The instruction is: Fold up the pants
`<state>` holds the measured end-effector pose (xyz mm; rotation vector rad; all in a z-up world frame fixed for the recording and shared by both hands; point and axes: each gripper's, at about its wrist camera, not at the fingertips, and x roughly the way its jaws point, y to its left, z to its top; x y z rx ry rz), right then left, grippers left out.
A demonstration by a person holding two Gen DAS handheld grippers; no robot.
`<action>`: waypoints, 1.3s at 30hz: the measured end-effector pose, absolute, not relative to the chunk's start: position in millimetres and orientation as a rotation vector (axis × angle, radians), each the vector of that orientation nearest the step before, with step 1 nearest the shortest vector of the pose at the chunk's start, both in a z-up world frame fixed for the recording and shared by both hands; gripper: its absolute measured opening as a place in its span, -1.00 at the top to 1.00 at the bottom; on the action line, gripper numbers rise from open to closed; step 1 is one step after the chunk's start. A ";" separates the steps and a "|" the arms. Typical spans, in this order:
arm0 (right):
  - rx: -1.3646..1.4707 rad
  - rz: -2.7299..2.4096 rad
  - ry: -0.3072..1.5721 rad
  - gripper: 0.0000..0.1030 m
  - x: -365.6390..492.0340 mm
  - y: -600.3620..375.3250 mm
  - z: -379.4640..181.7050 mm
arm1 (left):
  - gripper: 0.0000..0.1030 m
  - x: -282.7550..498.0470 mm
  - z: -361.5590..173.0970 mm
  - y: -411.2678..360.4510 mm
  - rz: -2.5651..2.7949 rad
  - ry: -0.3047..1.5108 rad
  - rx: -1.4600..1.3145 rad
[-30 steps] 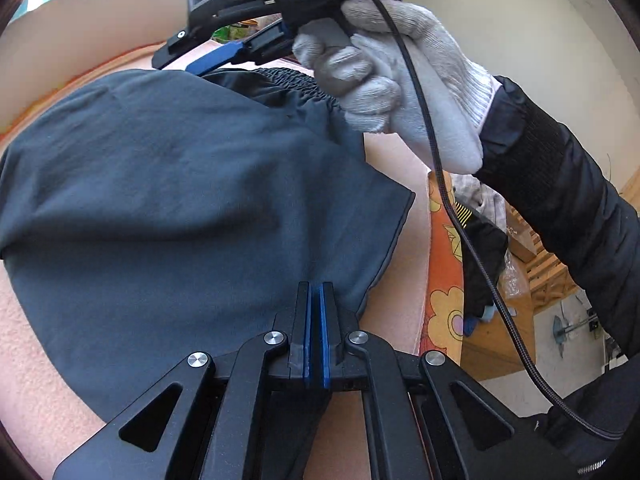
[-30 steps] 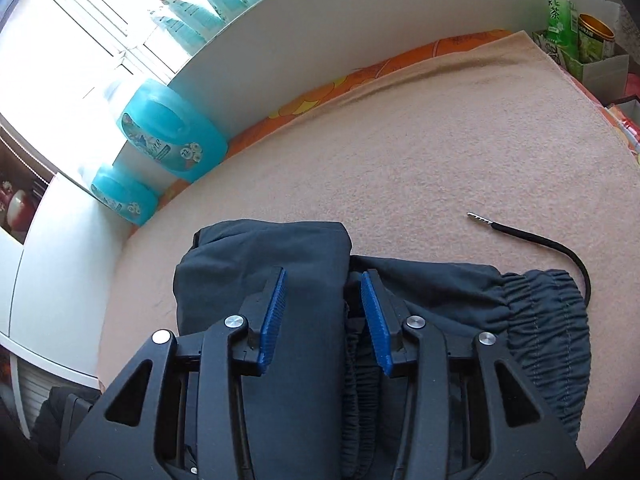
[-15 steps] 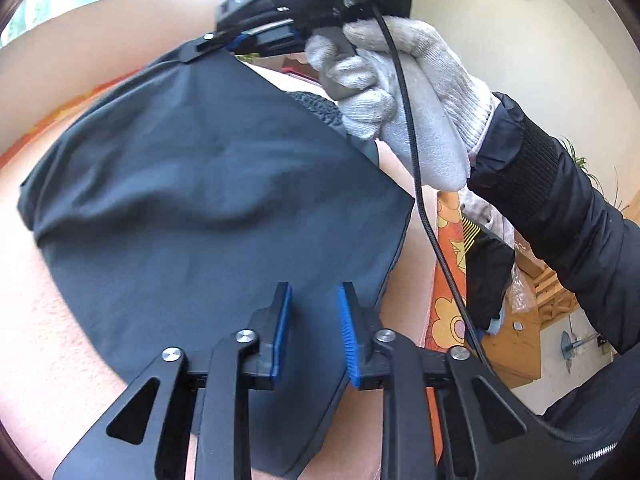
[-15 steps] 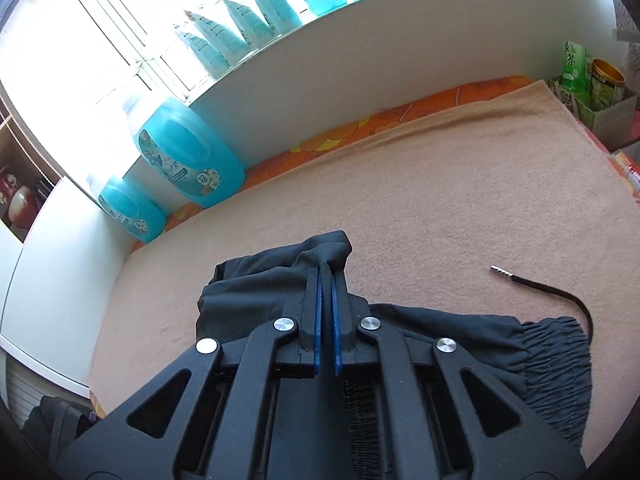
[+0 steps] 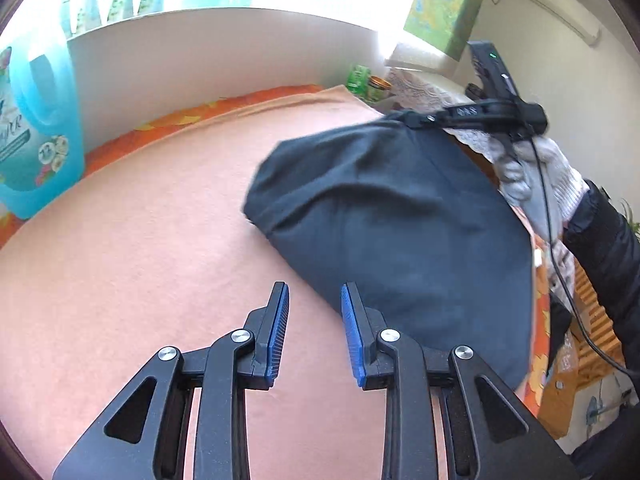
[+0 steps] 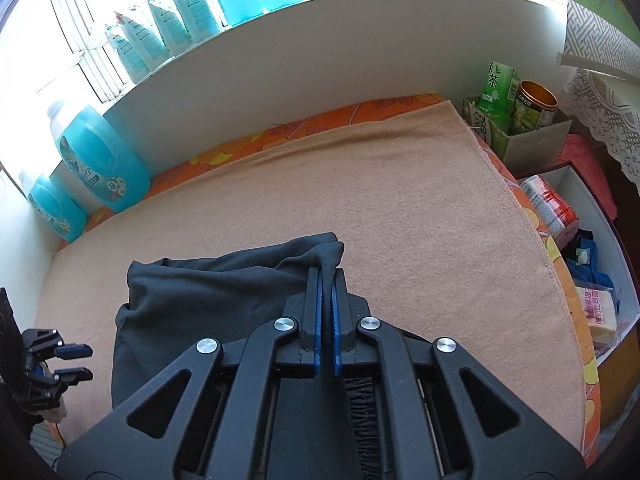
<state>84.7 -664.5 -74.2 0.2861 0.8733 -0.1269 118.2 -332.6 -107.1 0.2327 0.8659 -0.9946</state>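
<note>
The dark grey pants (image 5: 404, 220) lie folded on the tan blanket (image 5: 160, 220), with one corner lifted. My right gripper (image 6: 327, 276) is shut on that corner of the pants (image 6: 224, 284) and holds it above the blanket. It shows in the left wrist view (image 5: 412, 120) at the upper right, held by a white-gloved hand. My left gripper (image 5: 313, 300) is open and empty, just left of the pants' near edge. It also shows at the left edge of the right wrist view (image 6: 76, 362).
Blue detergent bottles (image 6: 100, 160) stand along the white wall at the back left. Boxes with tea cartons and a tin (image 6: 516, 116) sit past the blanket's right edge (image 6: 532, 224). An orange flowered sheet (image 6: 256, 140) lies under the blanket.
My left gripper opened, let go of the pants and drew back to the left. My right gripper shut on the pants' corner and lifted it up and over.
</note>
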 end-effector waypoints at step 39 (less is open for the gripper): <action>-0.205 0.021 0.877 0.18 -85.1 -370.7 -107.3 | 0.89 214.3 -144.9 -367.1 -1.093 1.065 -0.076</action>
